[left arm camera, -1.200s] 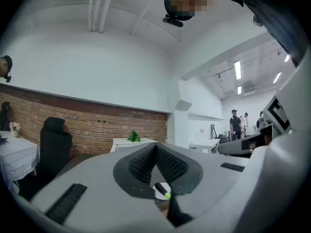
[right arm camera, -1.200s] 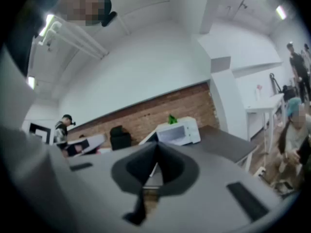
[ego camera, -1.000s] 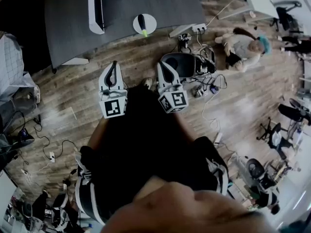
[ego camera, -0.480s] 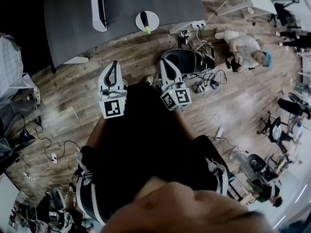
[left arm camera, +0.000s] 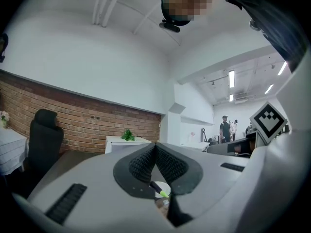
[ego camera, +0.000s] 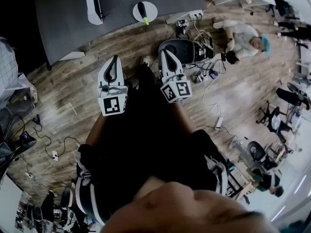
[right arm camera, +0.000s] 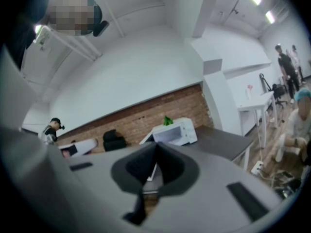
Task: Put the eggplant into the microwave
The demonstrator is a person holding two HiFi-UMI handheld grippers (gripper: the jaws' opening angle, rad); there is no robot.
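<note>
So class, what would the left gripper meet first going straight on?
Likely the eggplant on its plate, seen just under the shut left gripper; height above the table is unclear.

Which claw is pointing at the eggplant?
The left gripper: its own view shows the eggplant just past its shut jaws. The right gripper sees the microwave.

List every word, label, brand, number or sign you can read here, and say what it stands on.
No readable text anywhere.
Cube on the left tongs: black-and-white square pattern, no letters.
Cube on the right tongs: the same.
Microwave: any label too blurred to read.
</note>
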